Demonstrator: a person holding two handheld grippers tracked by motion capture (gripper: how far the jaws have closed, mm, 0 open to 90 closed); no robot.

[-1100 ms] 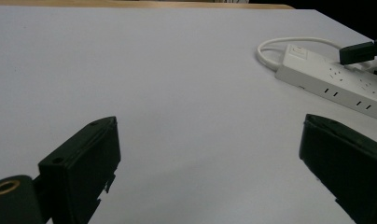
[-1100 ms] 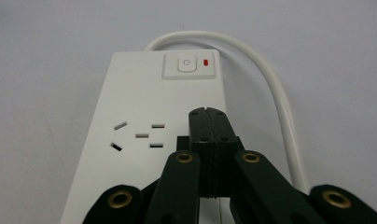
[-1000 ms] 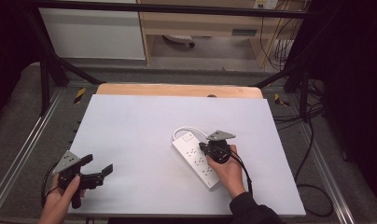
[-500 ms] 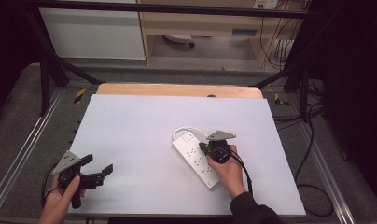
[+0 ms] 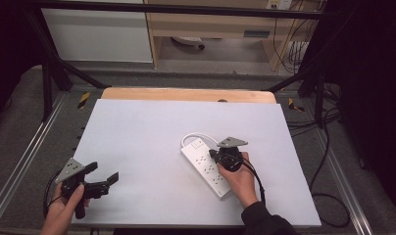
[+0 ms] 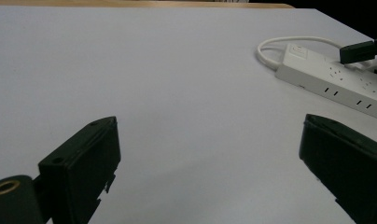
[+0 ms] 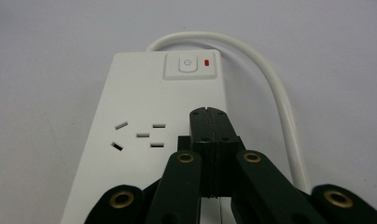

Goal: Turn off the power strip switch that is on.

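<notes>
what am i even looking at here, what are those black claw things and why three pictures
A person sits at a white table with a hand-held clamp tool in each hand. The high view looks down from above. The other two pictures come from small cameras riding on each tool. The left gripper has its jaws wide apart, holding nothing, over bare table. The right gripper has its jaws pressed together, empty, over a white power strip near its switch. The strip's white cord loops beside it.
</notes>
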